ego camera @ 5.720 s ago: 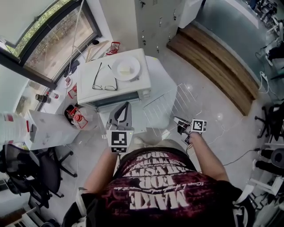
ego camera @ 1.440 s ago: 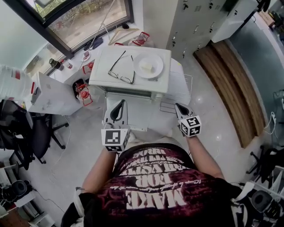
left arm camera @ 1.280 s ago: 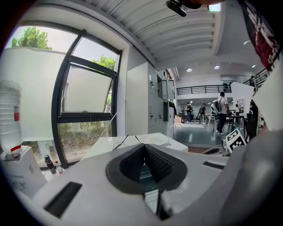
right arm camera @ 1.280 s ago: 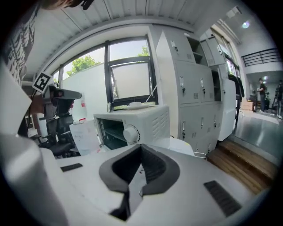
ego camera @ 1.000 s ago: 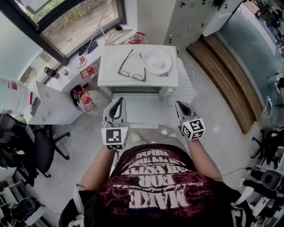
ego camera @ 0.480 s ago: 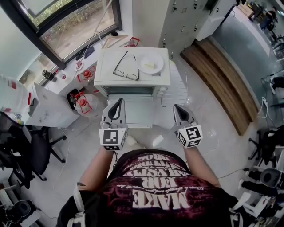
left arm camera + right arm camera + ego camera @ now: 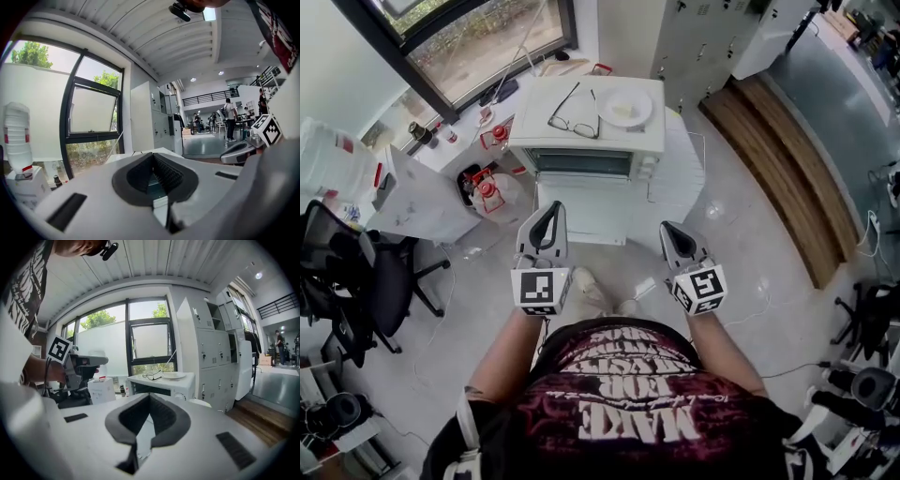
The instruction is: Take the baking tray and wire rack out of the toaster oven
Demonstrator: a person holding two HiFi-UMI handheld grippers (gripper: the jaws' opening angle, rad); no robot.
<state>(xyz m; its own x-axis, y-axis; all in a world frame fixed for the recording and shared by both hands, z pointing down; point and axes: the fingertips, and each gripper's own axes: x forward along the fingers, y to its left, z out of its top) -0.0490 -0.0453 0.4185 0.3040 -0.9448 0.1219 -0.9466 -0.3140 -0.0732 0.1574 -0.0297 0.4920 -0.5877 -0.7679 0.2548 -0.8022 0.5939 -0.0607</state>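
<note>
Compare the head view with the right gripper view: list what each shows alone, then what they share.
Head view only: the black office chair and the person's printed shirt. Right gripper view only: the slatted ceiling and a person standing far off. Both: the toaster oven with glasses and a plate on top, and the left gripper.

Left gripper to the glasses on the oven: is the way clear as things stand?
Probably yes. Nothing stands between the left gripper and the glasses, which lie uncovered on the oven beside a plate. The jaws are shut, so they must open first.
</note>
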